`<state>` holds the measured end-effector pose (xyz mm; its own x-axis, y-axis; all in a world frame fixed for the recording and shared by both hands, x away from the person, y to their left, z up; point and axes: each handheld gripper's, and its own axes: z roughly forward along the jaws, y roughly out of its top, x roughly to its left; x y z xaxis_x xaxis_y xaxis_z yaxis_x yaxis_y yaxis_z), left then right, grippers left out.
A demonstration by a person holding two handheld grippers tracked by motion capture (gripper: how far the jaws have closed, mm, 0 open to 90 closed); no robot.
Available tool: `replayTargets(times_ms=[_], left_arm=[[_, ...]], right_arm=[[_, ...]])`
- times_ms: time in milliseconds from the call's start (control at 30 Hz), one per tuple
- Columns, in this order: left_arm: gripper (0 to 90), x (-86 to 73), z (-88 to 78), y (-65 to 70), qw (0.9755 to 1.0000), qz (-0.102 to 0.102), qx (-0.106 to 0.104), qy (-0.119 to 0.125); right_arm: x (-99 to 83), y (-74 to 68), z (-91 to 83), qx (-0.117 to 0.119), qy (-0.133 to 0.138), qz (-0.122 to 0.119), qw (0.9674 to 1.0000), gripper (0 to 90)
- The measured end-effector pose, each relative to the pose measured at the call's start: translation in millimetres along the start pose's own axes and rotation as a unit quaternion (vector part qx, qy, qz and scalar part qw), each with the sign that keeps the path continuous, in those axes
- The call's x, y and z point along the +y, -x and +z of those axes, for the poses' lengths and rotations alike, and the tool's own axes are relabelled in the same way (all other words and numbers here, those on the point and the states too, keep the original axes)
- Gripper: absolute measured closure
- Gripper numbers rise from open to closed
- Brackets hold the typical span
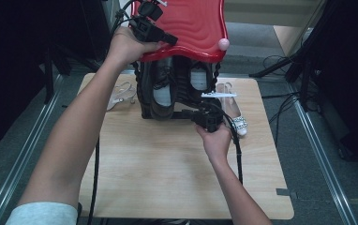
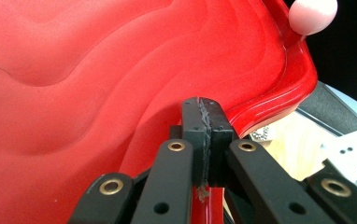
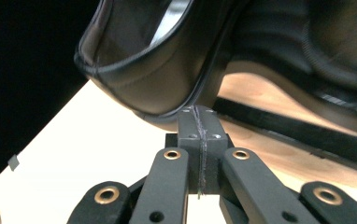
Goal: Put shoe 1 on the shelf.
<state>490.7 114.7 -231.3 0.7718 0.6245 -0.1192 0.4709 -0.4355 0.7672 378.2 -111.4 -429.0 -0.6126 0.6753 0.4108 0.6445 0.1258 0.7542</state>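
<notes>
No writing is legible; the left gripper (image 1: 171,39), jaws pinched on the red lid's (image 1: 191,23) edge, holds it above black shoes (image 1: 163,91), the clenched right gripper (image 1: 186,112) beside their toe, bare table (image 1: 167,178) nearer.

Dim, soft-focus pictures with black surroundings; glare whitens the wooden table (image 3: 74,154).
</notes>
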Motion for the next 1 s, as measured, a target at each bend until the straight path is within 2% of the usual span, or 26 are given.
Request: replayTargets(times_ms=[267,433,467,533,633,933,1000], left_arm=[[89.9,-0.2,0.1,0.3,1.0,-0.002,0.0,0.001],[89.9,-0.5,0.0,0.4,1.0,-0.002,0.002,0.003],[89.9,-0.5,0.0,0.4,1.0,-0.001,0.002,0.002],[89.9,-0.4,0.1,0.8,1.0,-0.002,0.003,0.002],[89.9,-0.5,0.1,0.6,1.0,-0.002,0.003,0.003],[89.9,-0.7,-0.2,0.6,1.0,-0.002,0.003,0.002],[89.9,-0.7,-0.3,0.5,1.0,0.0,0.003,0.001]], right_arm=[[-5.3,-16.1,22.0,0.02,-0.028,-0.014,0.9993,90.0],[-4.1,-22.5,32.9,0.027,-0.034,-0.019,0.9989,90.0],[-3.0,-22.7,33.3,0.034,-0.032,-0.017,0.9988,90.0],[-0.7,-22.8,34.1,0.03,-0.026,-0.013,0.9991,90.0],[2.5,-23.0,36.3,0.045,-0.027,-0.003,0.9986,90.0],[8.8,-34.2,48.5,0.025,-0.031,-0.027,0.9988,90.0],[11.8,-34.6,51.7,0.021,-0.029,-0.025,0.9991,90.0]])
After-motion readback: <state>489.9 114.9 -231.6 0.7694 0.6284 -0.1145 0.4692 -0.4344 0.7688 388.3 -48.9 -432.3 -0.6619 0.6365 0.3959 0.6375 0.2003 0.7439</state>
